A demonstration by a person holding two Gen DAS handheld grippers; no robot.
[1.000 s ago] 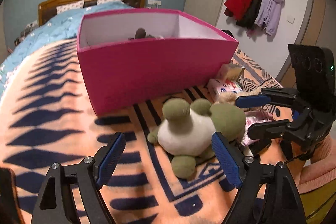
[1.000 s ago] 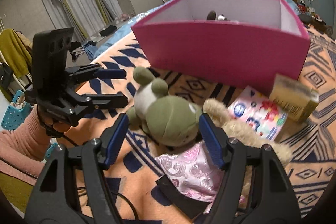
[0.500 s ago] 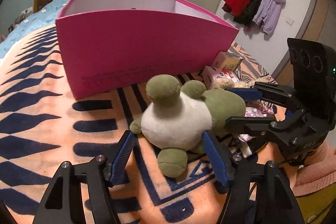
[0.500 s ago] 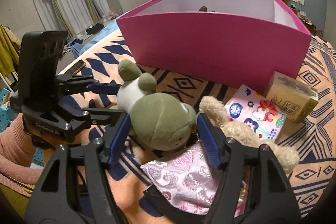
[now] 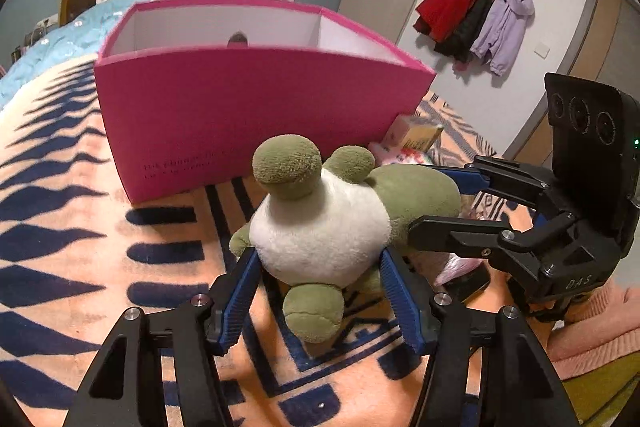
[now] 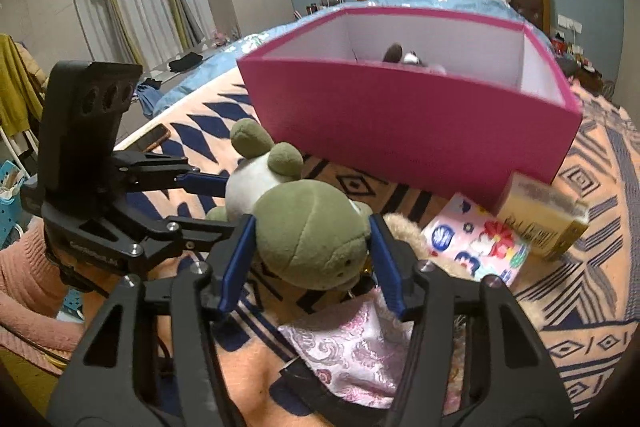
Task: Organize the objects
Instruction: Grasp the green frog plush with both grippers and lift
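Presently: pink box (image 5: 256, 107), open top, holds small plush (image 6: 404, 58). Frog toy (image 5: 324, 227) before it; left gripper (image 5: 320, 281) and right gripper (image 6: 310, 259) both closing, pads at its sides.

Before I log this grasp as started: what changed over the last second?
Both grippers' jaws have just been closing on the green plush frog: the left gripper around its white belly, the right gripper around its head. The pads now look pressed against it. The pink box and patterned blanket stayed put.
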